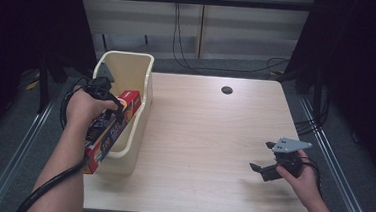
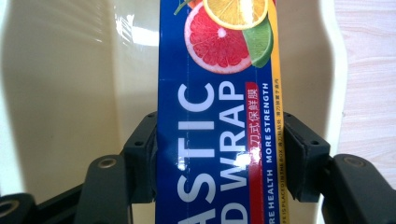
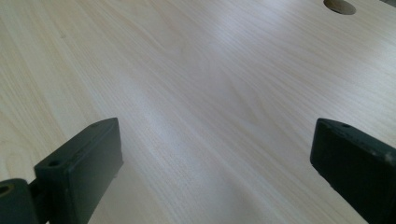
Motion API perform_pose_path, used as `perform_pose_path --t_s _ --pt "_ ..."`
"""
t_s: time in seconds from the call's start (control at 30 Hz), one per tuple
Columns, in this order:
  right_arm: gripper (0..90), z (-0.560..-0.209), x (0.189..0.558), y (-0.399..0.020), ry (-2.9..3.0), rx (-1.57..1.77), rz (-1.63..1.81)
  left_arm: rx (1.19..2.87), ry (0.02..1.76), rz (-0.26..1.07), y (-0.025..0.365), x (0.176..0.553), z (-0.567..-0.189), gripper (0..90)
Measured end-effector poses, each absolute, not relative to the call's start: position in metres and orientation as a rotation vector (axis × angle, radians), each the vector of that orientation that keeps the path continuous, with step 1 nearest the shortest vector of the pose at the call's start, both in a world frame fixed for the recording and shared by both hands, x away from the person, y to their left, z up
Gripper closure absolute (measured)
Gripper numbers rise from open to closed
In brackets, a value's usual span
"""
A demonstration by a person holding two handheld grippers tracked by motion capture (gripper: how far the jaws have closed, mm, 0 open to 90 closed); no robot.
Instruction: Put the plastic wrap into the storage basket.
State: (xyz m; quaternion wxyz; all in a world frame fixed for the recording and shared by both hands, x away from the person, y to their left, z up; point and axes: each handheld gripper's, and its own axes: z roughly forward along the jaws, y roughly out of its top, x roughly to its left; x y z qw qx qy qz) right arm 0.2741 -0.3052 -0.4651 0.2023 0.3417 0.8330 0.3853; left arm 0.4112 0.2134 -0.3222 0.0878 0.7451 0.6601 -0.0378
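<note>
Left gripper [image 2: 219,154] clamps plastic wrap box [image 2: 217,116] over bin [image 2: 70,93].

One overhead camera, two riding close on the grippers.
The high view looks forward and down on the table [image 1: 209,137]; gripper views sit near, sharing its wood, probably the hole [image 3: 339,5] at upper right.

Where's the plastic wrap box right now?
High view, left side: the box is clamped in the left gripper, lying tilted over the near rim of the cream bin at the table's left edge.
</note>
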Motion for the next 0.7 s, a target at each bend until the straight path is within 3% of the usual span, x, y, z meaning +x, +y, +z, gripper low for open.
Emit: perform_pose_path --t_s 0.7 --pt "2.2 -0.466 0.274 -0.306 2.330 0.950 1.070 2.218 1.989 -0.131 0.212 0.416 -0.335 40.0"
